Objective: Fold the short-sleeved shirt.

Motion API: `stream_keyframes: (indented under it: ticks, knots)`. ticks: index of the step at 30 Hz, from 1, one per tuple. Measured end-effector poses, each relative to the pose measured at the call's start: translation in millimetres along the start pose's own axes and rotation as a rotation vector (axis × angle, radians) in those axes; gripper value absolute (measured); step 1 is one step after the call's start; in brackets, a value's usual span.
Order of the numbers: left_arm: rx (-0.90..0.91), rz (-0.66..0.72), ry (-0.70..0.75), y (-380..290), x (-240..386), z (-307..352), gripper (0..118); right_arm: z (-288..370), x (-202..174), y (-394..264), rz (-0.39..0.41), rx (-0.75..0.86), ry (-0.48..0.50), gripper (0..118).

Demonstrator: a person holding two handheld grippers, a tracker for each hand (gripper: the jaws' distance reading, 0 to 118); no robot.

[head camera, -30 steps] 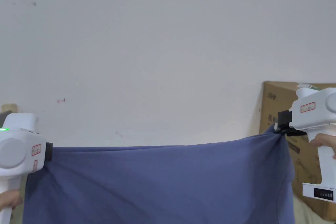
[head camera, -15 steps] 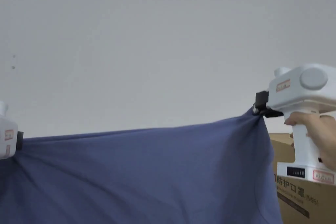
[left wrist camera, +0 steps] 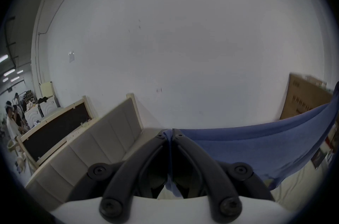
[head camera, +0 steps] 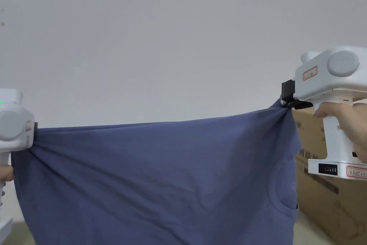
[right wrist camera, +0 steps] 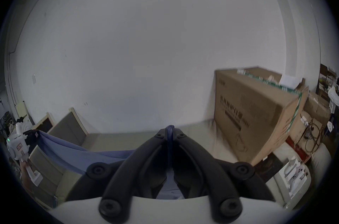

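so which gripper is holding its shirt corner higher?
The right gripper: in the head view it pinches the shirt well above the left gripper, so the top edge slopes up toward it.

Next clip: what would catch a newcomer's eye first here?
The blue shirt stretched wide in mid-air against a bare white wall, hanging like a curtain across the lower head view. Each top corner is pinched: the left gripper at the left edge, the right gripper higher, on the right. A large cardboard box stands behind the right one.
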State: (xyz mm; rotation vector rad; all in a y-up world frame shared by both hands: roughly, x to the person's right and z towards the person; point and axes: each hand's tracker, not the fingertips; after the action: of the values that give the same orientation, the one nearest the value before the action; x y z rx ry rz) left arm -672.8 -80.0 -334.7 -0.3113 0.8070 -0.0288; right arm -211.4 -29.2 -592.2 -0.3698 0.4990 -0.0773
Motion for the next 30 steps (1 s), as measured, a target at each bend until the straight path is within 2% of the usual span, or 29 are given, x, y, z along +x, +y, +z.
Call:
stream_keyframes:
  ticks: [5,9,12,15,17,21,25,30]
  knots:
    - [-0.195,-0.068,-0.010,-99.5,38.6,-69.0,2,-94.3,21.2,-88.3,0.007,-0.200,-0.047,4]
    - [-0.393,-0.115,-0.026,-198.1,73.0,-123.9,2,-166.7,43.1,-183.6,-0.037,-0.384,-0.070,4]
    - [-0.522,-0.177,-0.030,-266.3,94.3,-149.8,2,-199.4,57.2,-255.9,-0.038,-0.528,-0.108,4]
    - [-0.613,-0.183,-0.036,-321.3,98.6,-170.3,2,-213.1,70.7,-310.8,-0.061,-0.617,-0.127,4]
    - [-0.670,-0.180,-0.051,-343.3,93.9,-168.9,2,-202.6,73.7,-334.6,-0.098,-0.656,-0.127,4]
    - [-0.657,-0.119,-0.088,-366.0,64.5,-128.7,2,-153.8,80.1,-356.0,-0.097,-0.623,-0.083,4]
    - [-0.591,-0.130,-0.158,-375.8,30.2,-45.1,2,-63.5,86.0,-369.3,-0.198,-0.522,-0.043,4]
    - [-0.602,-0.106,-0.174,-401.2,-18.9,62.4,2,50.8,90.7,-422.6,-0.182,-0.537,-0.044,4]
